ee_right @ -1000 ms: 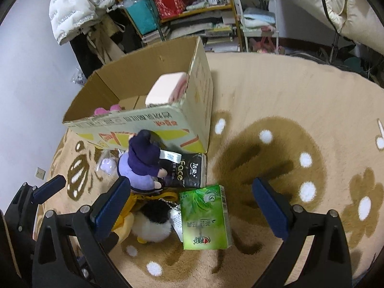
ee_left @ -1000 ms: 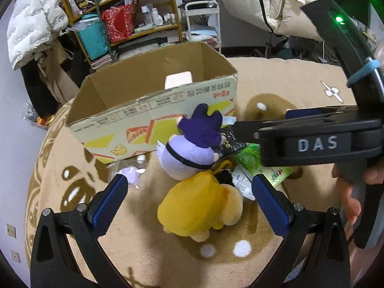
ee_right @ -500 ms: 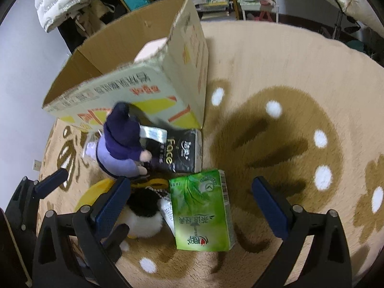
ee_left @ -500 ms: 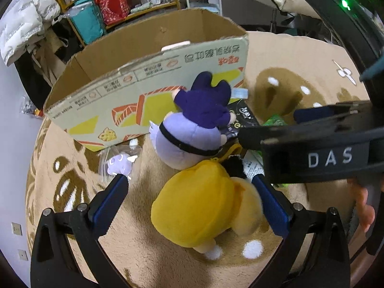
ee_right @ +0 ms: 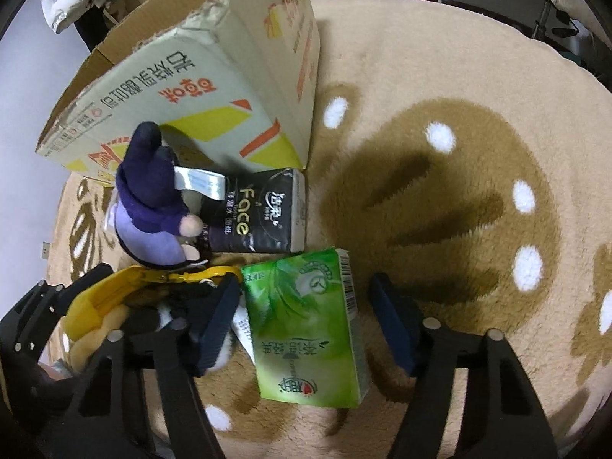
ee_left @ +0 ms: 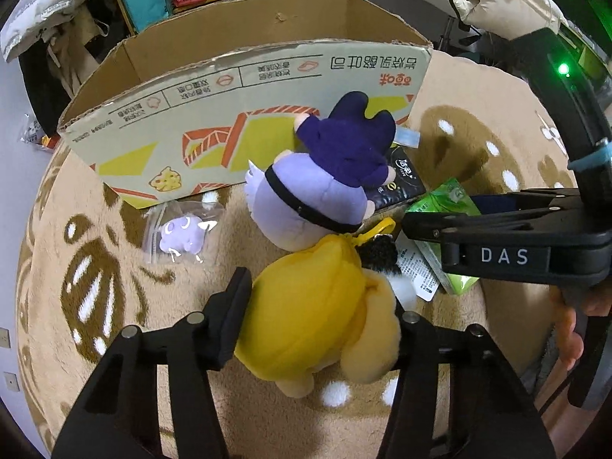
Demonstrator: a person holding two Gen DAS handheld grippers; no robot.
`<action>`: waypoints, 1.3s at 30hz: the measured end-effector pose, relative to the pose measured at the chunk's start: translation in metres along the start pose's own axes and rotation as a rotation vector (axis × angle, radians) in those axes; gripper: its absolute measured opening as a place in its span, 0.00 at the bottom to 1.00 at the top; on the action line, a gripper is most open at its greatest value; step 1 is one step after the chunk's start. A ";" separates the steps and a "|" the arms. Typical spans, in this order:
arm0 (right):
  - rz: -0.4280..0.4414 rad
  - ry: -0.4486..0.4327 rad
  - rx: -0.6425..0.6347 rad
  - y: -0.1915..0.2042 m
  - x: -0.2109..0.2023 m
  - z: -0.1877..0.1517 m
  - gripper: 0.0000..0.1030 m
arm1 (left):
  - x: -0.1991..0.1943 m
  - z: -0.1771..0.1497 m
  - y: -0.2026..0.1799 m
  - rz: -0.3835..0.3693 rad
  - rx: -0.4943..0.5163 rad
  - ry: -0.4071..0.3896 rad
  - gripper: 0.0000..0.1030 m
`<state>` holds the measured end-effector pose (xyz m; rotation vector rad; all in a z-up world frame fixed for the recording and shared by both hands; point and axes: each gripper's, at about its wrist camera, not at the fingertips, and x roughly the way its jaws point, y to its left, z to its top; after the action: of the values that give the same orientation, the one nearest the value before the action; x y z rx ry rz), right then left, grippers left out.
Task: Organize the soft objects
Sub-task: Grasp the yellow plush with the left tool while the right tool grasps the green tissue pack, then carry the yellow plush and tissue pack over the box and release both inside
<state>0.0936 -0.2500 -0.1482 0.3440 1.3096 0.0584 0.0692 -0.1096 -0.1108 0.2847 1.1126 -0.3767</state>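
Both grippers have dropped toward the rug. The left gripper (ee_left: pixel 317 306) has just been closing its jaws, now pinching the yellow plush (ee_left: pixel 306 317) at lower centre. The right gripper (ee_right: pixel 306 317) jaws, steeply down, narrow around the green tissue pack (ee_right: pixel 310 329), not yet touching. Next: lift both into the cardboard box (ee_left: pixel 229 122).

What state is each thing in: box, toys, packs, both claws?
cardboard box: open-topped, upright.
left gripper: jaws just been closing, shut on the yellow plush.
right gripper: jaws just been closing, green tissue pack between, not yet gripped.
purple plush: sitting by the box.
black tissue pack: lying flat.
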 end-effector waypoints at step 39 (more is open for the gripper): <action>0.201 -0.675 -0.232 0.051 -0.146 -0.008 0.53 | -0.129 0.015 0.064 0.139 -0.198 -0.549 0.50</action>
<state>0.0554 -0.2347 0.0012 0.2618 0.5893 0.2402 0.0585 -0.0379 0.0146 0.0722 0.5796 -0.1990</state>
